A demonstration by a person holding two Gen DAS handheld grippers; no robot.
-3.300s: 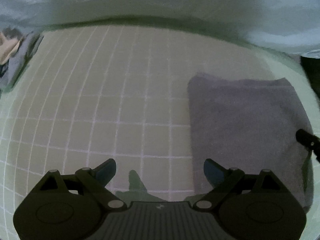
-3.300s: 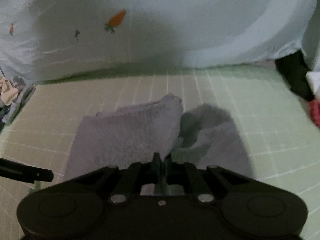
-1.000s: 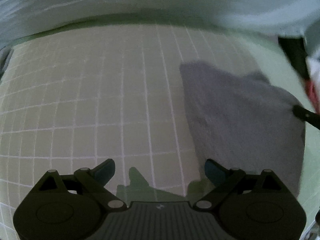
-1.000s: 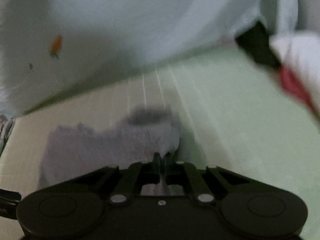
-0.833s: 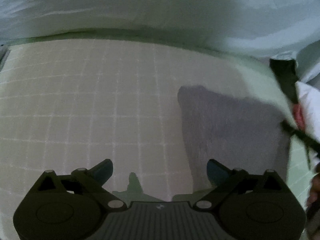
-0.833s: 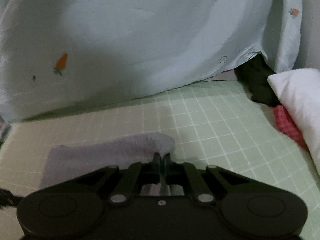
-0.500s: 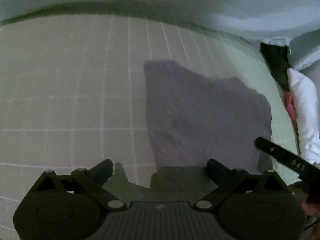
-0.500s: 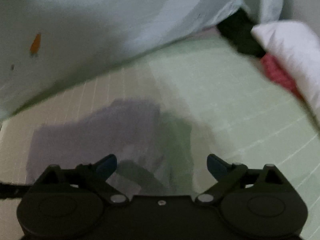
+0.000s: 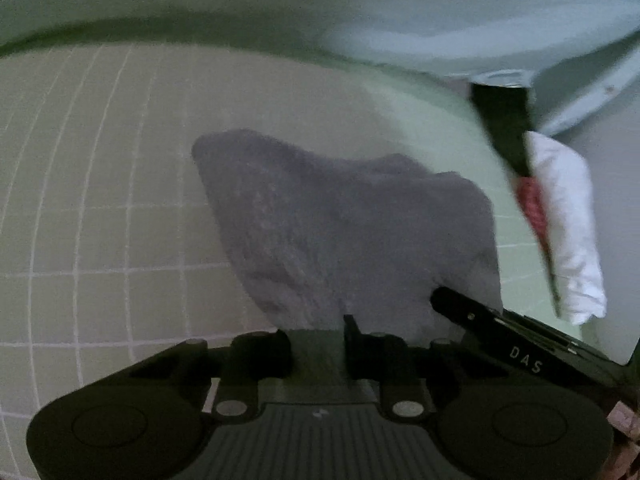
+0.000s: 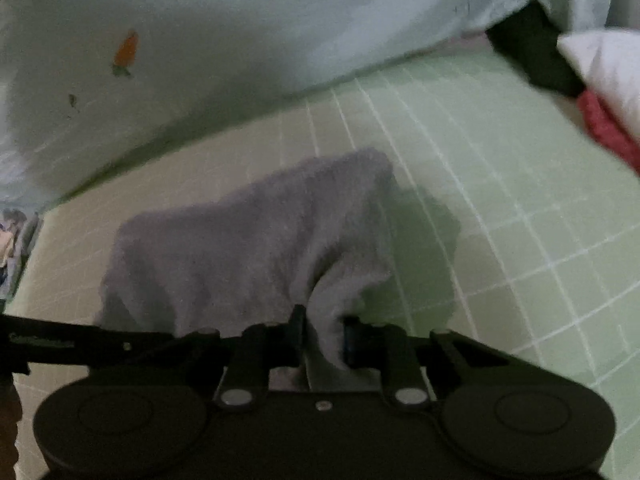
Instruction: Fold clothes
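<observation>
Fingers: right gripper (image 10: 323, 330) pinches a bunched corner of the grey fleecy folded garment (image 10: 256, 240); left gripper (image 9: 316, 338) has its fingers narrowed around the near edge, though whether they truly bite cloth cannot be told.
Garment: lies on the pale green grid-lined mat (image 10: 500, 208), near edge lifted at both grips, far edge resting.
Heading: long axis looks to run left to right across the mat in the right wrist view; far corner points toward the light blue carrot-print sheet (image 10: 240, 32).
Risk: thick pile could slip from one grip, probably skewing the fold; uneven lifting would bunch the layers.
Surroundings: white, red and black clothes pile (image 9: 560, 216) sits well apart, to the right.
</observation>
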